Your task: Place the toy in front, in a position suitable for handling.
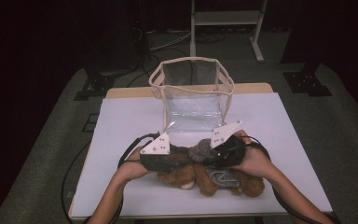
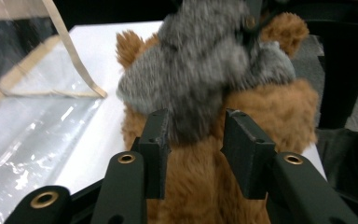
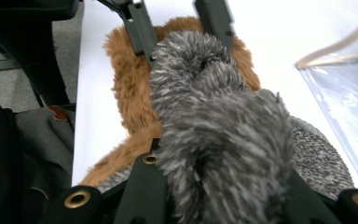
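Note:
A brown plush toy [image 1: 182,176] lies on its side near the front of the white table [image 1: 130,121], with a grey garment [image 1: 223,177] on its body. Above it a grey fluffy piece [image 1: 201,151] stretches between my two grippers. My left gripper [image 1: 185,156] comes in from the left, and in the left gripper view [image 2: 196,135] the pads [image 2: 156,140] squeeze one end of the grey fluff. My right gripper [image 1: 215,155] comes in from the right. In the right gripper view [image 3: 219,186] the fluff [image 3: 214,121] bulges over its jaws and hides the pads.
A clear plastic bag with beige trim [image 1: 168,65] stands open just behind the toy, at the middle of the table. Cables trail from both grippers across the tabletop. A metal stand [image 1: 226,18] and dark floor lie beyond the far edge.

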`<act>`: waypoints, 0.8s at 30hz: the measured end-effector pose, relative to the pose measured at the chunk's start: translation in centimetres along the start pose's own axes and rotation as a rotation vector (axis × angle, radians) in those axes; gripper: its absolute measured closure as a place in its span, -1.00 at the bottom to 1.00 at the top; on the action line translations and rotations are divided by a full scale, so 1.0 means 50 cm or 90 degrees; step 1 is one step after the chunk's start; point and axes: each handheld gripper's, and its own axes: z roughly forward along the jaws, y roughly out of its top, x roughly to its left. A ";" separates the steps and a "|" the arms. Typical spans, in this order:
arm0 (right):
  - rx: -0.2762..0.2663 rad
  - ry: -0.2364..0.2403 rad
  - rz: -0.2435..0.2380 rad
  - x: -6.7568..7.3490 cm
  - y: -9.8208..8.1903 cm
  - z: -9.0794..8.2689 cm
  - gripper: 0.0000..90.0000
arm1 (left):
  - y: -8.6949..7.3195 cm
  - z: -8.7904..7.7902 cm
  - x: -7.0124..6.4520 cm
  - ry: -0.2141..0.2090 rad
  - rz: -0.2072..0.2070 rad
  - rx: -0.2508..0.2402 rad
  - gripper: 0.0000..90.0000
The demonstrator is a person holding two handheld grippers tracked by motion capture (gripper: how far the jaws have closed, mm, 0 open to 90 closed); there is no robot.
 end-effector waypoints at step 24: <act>-0.049 -0.014 0.006 0.001 -0.006 -0.064 0.25 | -0.011 0.017 -0.001 0.017 -0.013 0.048 0.79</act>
